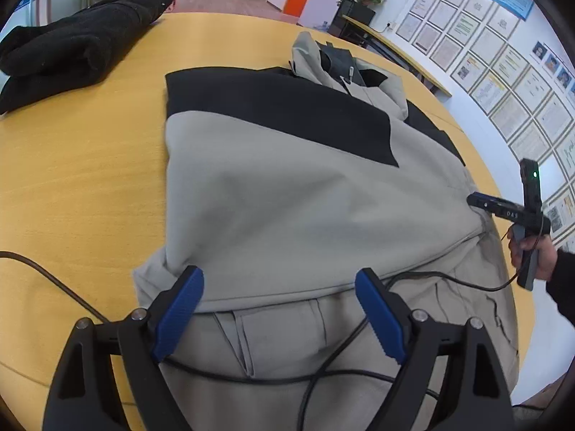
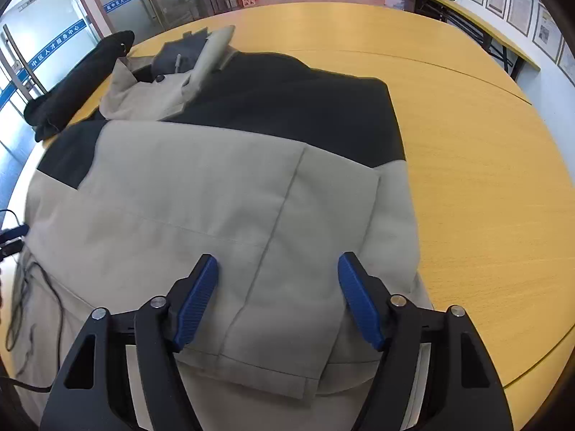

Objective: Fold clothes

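Left wrist view: the grey-and-black jacket (image 1: 280, 194) lies spread on the yellow bench (image 1: 82, 165), collar at the far end and hem toward the camera. Both sides appear folded in over the middle, with a grey panel uppermost. The left tongs (image 1: 278, 309) stand wide apart over the near hem, holding nothing, and a black cable (image 1: 287, 377) trails across the cloth beneath them. At the right edge a hand (image 1: 532, 255) holds the other tool, its tip at the jacket's side seam. A black garment (image 1: 79, 43) sits bundled at the far left of the bench.

Right wrist view: the right tongs (image 2: 278, 298) are likewise apart and empty, hovering over the folded-in grey panel near the hem (image 2: 273, 370), where a loose flap edge shows.

Judging by this lay, the work is either about to bring the hem up toward the collar (image 2: 151, 86) or has just released a side fold. For a hem fold, each tong should bite all layers near a corner, both lifting together so the panels do not slide, and the cable should be kept clear of the cloth.
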Demonstrator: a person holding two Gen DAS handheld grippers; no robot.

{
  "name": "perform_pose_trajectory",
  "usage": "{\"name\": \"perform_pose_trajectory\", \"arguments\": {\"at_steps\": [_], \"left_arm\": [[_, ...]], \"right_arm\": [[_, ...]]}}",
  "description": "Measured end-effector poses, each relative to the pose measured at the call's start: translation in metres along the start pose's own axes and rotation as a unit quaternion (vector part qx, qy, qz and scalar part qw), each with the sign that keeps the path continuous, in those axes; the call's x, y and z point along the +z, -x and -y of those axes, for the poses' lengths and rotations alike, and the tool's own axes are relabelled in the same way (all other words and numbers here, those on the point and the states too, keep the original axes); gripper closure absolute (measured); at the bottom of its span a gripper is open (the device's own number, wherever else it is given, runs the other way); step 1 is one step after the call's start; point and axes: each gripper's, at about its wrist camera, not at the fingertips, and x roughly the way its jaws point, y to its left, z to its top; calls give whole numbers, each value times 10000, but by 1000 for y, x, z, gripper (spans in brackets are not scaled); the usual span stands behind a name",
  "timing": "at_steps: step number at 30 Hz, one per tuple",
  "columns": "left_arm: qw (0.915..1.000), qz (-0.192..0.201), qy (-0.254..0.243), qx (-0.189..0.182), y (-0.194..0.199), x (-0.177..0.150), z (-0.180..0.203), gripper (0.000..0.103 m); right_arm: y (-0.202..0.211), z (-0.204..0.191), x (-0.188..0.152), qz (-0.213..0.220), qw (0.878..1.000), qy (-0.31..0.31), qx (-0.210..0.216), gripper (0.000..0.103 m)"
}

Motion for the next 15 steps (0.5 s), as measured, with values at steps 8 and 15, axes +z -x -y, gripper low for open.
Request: {"name": "perform_pose_trajectory", "arguments": {"at_steps": [8,15], "left_arm": [[9939,721,836,-16,165,-9,-26,13],[9963,295,762,283,270,-84,-23,10]], "right_arm": [[173,3,-26,1363,9900,-236,260,15],[276,0,-143,776,9966,39,258,9]]}}
